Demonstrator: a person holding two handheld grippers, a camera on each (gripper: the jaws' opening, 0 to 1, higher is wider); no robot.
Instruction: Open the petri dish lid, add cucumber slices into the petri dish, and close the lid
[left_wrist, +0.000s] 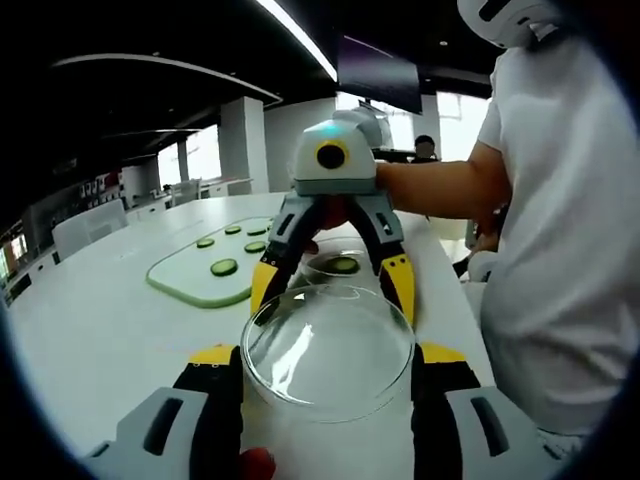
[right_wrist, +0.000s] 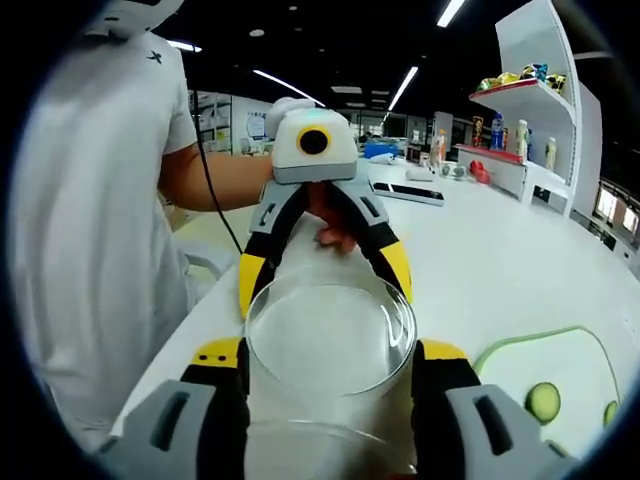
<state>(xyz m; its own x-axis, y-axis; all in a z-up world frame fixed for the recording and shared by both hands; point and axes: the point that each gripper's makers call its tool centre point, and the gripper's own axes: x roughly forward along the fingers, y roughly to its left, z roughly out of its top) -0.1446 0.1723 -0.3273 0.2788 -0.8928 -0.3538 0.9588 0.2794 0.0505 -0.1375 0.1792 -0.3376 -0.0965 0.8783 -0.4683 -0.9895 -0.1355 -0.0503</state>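
Since one cucumber slice (left_wrist: 344, 265) already lies in the dish (left_wrist: 313, 268) and the lid (left_wrist: 330, 345) is up in the air, the step in hand looks like the closing. In the left gripper view the left gripper (left_wrist: 328, 362) has its jaws spread wide, one on each side of the clear round lid at 6 o'clock, and seems to clamp it by the rim. The right gripper (left_wrist: 335, 288) faces it from 12 o'clock, its jaws just as wide and their tips at the far rim of the lid; whether they press on the glass or only stand beside it I cannot tell. The dish sits on the white table (left_wrist: 100, 340) beyond the lid, under the right gripper's jaws. A green board (left_wrist: 185, 283) with more slices (left_wrist: 224, 267) lies at 9 o'clock, well apart from both tools. The next move, as I judge it, calls for bringing the lid level over the dish, centring it and lowering it until rim meets rim, then letting go without nudging the dish.
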